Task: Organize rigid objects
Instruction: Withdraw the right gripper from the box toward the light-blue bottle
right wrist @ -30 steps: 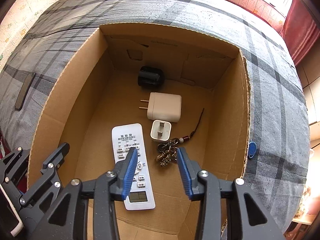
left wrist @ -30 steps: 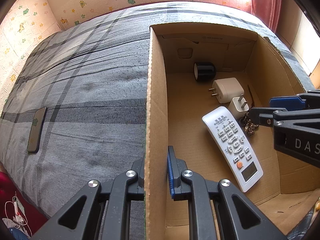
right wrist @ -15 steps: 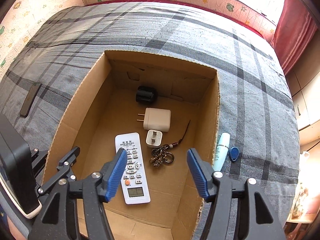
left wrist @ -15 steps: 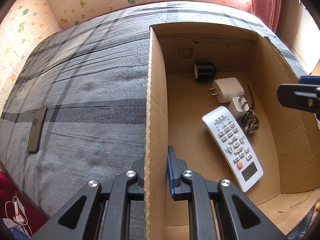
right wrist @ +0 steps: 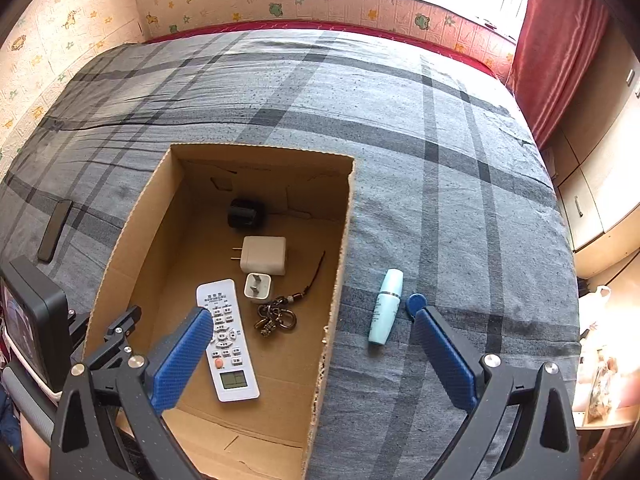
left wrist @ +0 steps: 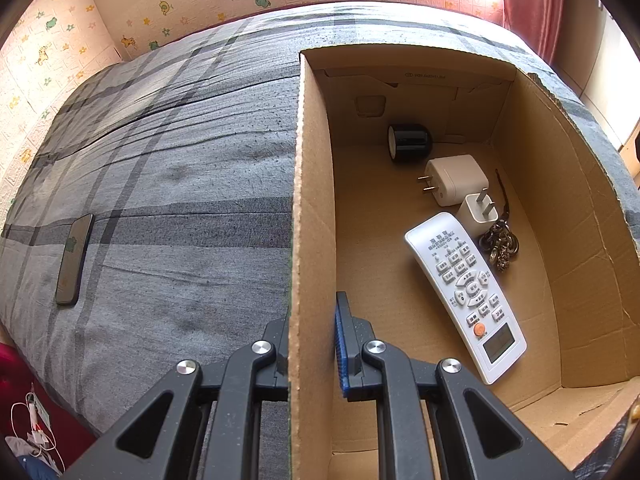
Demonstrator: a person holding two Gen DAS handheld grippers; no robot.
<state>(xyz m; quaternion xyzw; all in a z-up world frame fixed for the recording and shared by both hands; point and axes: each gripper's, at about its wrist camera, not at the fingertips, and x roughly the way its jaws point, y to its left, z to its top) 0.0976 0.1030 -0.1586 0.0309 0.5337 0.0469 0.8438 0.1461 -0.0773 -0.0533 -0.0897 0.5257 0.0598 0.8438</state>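
Note:
An open cardboard box point(right wrist: 336, 264) sits on the grey plaid bed. Inside lie a white remote point(right wrist: 228, 338), a large white charger point(right wrist: 264, 255), a small white plug point(right wrist: 257, 287), a keychain point(right wrist: 276, 318) and a black cylinder point(right wrist: 245, 213). My left gripper point(left wrist: 312, 340) is shut on the box's left wall point(left wrist: 310, 200). My right gripper point(right wrist: 316, 354) is wide open and empty, high above the box's right wall. A pale blue bottle point(right wrist: 386, 306) and a blue tag point(right wrist: 415, 303) lie on the bed right of the box.
A dark phone point(left wrist: 73, 258) lies on the bed left of the box; it also shows in the right wrist view point(right wrist: 54, 230). A red curtain point(right wrist: 560, 40) and cabinets point(right wrist: 600, 184) stand at the right. White cables point(left wrist: 36, 428) lie on the floor.
My right gripper has risen out of the box, leaving the keychain on the box floor, and opened wider. It has left the left wrist view. The left gripper has not moved.

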